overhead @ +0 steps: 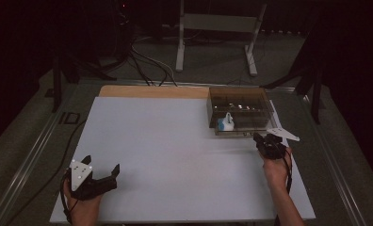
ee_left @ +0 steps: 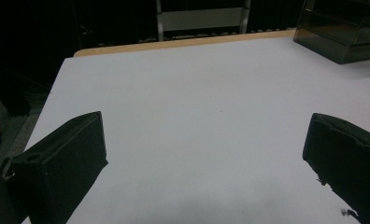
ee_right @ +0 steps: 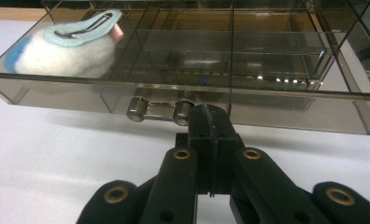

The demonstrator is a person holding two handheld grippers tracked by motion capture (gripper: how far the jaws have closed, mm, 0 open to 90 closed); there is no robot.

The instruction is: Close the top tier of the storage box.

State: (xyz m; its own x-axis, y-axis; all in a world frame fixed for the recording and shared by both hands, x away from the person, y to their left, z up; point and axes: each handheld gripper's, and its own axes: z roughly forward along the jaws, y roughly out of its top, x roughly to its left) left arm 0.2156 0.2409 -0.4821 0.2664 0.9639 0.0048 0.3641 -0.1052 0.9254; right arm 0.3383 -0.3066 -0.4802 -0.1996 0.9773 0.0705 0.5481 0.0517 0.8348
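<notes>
Left gripper [overhead: 102, 175] sits at seven o'clock on the white table [overhead: 166, 155], jaws spread wide, nothing between them but bare tabletop in the left gripper view. Across to four o'clock: the right gripper [overhead: 260, 140] points at the smoky clear drawer box [overhead: 241, 110] at two o'clock. In the right gripper view its jaws are clenched tight together with nothing between them, tips right at the drawer's metal handle [ee_right: 157, 110], just at its right-hand knob; contact I cannot tell. Inside the pulled-out drawer's left compartment lies a white-and-blue plush toy [ee_right: 64, 46].
</notes>
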